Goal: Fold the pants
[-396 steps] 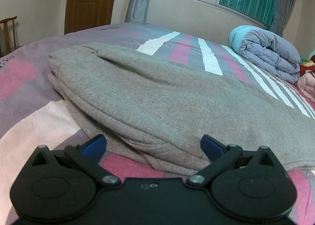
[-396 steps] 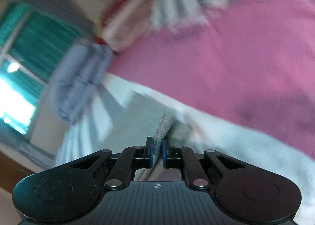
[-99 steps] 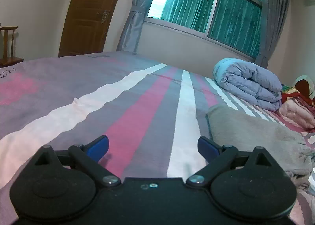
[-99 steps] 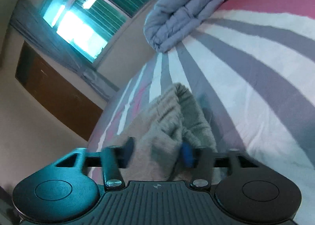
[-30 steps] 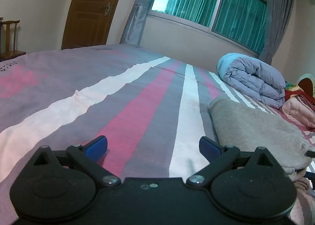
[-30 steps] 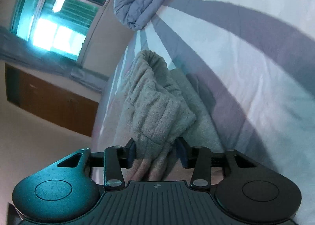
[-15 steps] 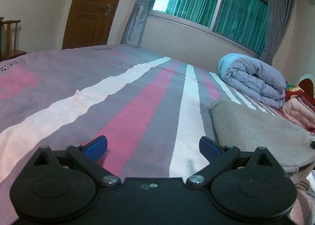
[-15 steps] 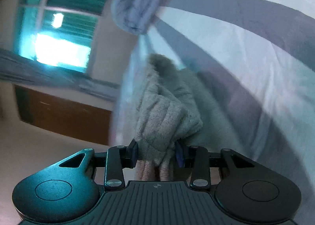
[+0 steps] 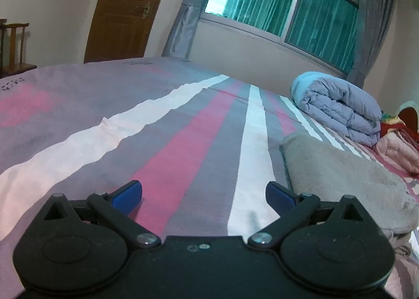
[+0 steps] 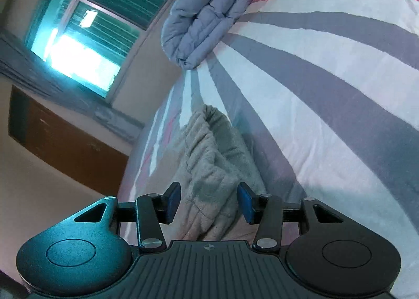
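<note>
Folded grey fleece pants [image 10: 217,168] lying on the pink, grey and white striped bedsheet [image 9: 183,142], long axis running away toward the window. Right black two-finger gripper [image 10: 209,203] nearest, fingers parted around the bunched near end, not pinching (fabric between, contact uncertain). Left black two-finger gripper [image 9: 204,193] spread wide, empty, pants off to its right.

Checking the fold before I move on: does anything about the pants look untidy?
Yes. The gray pants are bunched and wrinkled between the pads of the open right gripper, not a flat fold.
</note>
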Tool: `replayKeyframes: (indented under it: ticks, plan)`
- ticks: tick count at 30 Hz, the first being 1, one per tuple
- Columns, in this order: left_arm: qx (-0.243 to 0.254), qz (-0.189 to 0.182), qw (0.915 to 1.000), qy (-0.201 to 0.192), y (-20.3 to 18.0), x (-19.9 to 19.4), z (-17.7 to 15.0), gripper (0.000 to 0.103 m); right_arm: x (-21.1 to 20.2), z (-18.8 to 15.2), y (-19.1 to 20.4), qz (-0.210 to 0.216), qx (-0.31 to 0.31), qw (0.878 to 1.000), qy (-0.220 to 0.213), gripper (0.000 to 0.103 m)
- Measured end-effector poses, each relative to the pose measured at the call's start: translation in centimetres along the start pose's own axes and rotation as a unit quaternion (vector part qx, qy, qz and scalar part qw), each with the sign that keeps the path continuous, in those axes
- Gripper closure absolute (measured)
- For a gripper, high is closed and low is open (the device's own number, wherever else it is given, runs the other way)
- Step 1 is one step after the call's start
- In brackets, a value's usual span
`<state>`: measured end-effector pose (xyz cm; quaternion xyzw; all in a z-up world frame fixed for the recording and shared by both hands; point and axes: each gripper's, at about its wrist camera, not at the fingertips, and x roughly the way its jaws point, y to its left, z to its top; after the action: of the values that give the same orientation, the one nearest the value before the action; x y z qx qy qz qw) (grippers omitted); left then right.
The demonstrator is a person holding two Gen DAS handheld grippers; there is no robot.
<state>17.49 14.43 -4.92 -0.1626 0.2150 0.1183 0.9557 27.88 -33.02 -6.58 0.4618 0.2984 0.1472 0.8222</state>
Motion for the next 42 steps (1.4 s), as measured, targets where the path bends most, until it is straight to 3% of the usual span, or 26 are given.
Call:
replayKeyframes:
  ticks: [5,9,12,15,18,21,24,26,31,33,36,39,42]
  plan:
    - [0.014,-0.002,0.9999,-0.002,-0.5,-0.1,0.1,0.008,-1.2,-0.1,-0.8,0.039,0.024,0.999,-0.011,0.055]
    - [0.015,0.002,0.9999,0.0,-0.5,-0.1,0.0,0.008,0.0,-0.1,-0.2,0.014,-0.012,1.0,0.0,0.055]
    - [0.018,0.004,0.9998,0.005,-0.6,0.3,0.0,0.008,0.0,-0.5,1.0,0.038,-0.065,0.997,0.005,0.078]
    - [0.028,0.004,0.9995,0.012,-1.0,0.5,-0.1,0.008,-0.3,-0.6,1.1,0.078,-0.072,0.994,-0.005,0.078]
    - [0.039,0.003,0.9991,0.013,-1.5,0.5,-0.3,0.008,0.5,0.1,-0.8,0.023,-0.032,0.999,0.0,0.077]
    - [0.044,0.002,0.9989,0.013,-1.8,0.6,-0.4,0.008,-0.3,0.1,-2.7,0.036,0.012,0.999,0.009,0.068]
    - [0.045,0.002,0.9989,0.014,-2.0,0.6,-0.5,0.008,-2.5,0.0,-2.9,0.035,0.013,0.999,-0.017,0.027]
    - [0.047,0.0,0.9988,0.014,-2.1,0.6,-0.4,0.008,-2.9,0.1,-3.3,0.037,0.023,0.999,-0.015,0.027]
    - [0.047,0.0,0.9988,0.013,-2.0,0.6,-0.5,0.008,0.0,-0.1,-3.6,0.054,0.052,0.996,0.041,0.029]
    - [0.043,0.002,0.999,0.012,-1.8,0.5,-0.4,0.008,1.5,-0.4,-3.7,0.043,0.055,0.996,0.061,0.03]
    - [0.039,0.003,0.9992,0.01,-1.6,0.4,-0.4,0.008,3.3,-0.1,-4.1,0.042,0.066,0.995,0.062,0.03]
    - [0.036,0.002,0.9993,0.009,-1.6,0.4,-0.3,0.008,3.7,0.0,-4.2,0.04,0.061,0.996,0.057,0.039]
    - [0.038,0.002,0.9992,0.009,-1.7,0.4,-0.4,0.008,3.4,-0.2,-4.0,0.037,0.05,0.997,0.05,0.059]
